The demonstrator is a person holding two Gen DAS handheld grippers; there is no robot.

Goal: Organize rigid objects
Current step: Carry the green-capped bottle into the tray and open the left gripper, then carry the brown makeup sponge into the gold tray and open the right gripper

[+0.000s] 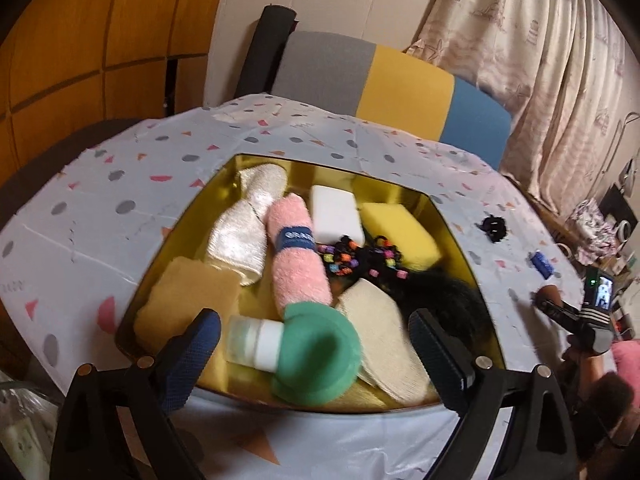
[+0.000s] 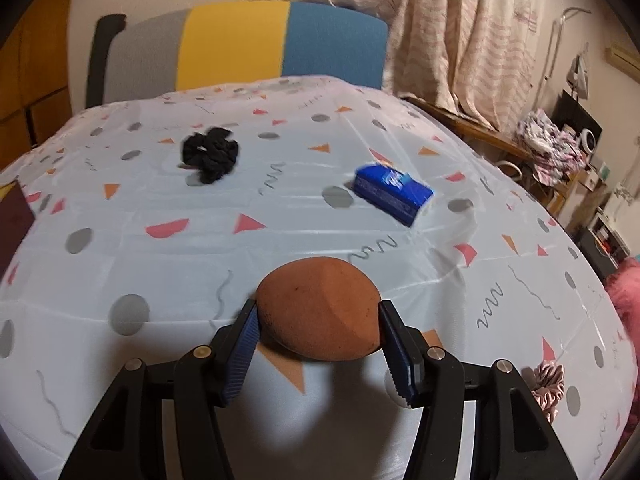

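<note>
My left gripper point(image 1: 316, 332) is open above the near end of a gold-lined box point(image 1: 456, 224). Between its fingers lie a green sponge point(image 1: 320, 352) and a small white-capped bottle point(image 1: 256, 340), both resting in the box. The box also holds a pink rolled towel point(image 1: 298, 256), white cloths point(image 1: 240, 240), a white block point(image 1: 336, 214), a yellow sponge point(image 1: 400, 232) and beaded hair ties point(image 1: 360, 258). My right gripper point(image 2: 318, 320) is shut on an orange-brown egg-shaped sponge point(image 2: 316, 312), held just above the table.
The patterned tablecloth point(image 2: 160, 264) carries a black scrunchie point(image 2: 210, 154), a blue packet point(image 2: 394, 192) and a pink scrunchie point(image 2: 550, 388) at the right edge. A grey, yellow and blue chair point(image 2: 240, 44) stands behind the table. Curtains and clutter are at the right.
</note>
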